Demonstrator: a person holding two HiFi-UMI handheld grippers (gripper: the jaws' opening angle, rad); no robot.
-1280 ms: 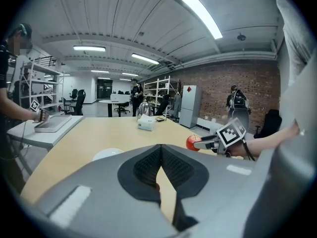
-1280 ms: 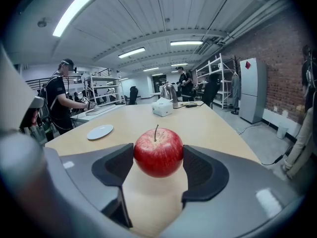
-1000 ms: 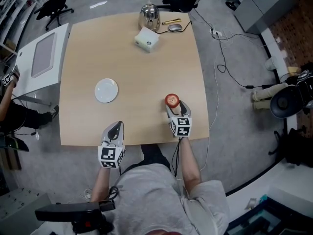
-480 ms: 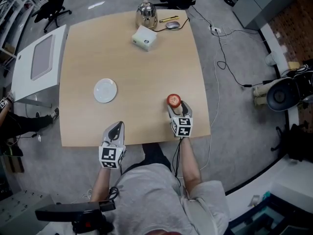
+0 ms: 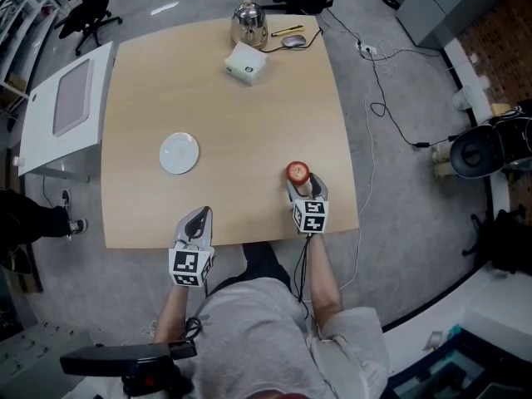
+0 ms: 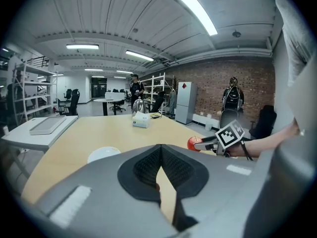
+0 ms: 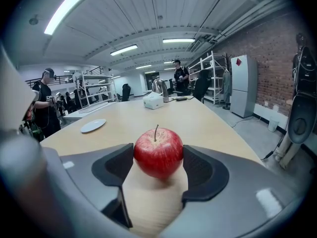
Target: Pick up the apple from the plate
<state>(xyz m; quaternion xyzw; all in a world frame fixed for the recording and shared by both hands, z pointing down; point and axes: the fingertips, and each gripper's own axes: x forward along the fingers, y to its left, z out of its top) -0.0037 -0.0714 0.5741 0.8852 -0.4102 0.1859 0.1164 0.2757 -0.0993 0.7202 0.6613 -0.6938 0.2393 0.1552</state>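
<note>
The red apple (image 5: pixel 297 172) (image 7: pixel 158 155) sits between the jaws of my right gripper (image 5: pixel 300 182) (image 7: pixel 158 151), just above the tabletop at the table's near right. Both pads press on its sides, so the gripper is shut on it. The white plate (image 5: pixel 179 153) (image 7: pixel 93 126) lies bare on the table to the left, well away from the apple. My left gripper (image 5: pixel 198 217) (image 6: pixel 161 148) rests over the near table edge with its jaws shut and nothing in them. In the left gripper view the apple (image 6: pixel 192 143) shows at the right gripper's tips.
A steel kettle (image 5: pixel 249 23), a white box (image 5: pixel 245 63) and a mouse (image 5: pixel 293 42) stand at the table's far edge. A white side table (image 5: pixel 62 106) adjoins the left side. Cables run over the floor (image 5: pixel 391 115) to the right.
My right gripper has drifted a little to the right and lower with the apple still in it. The left gripper has kept still.
</note>
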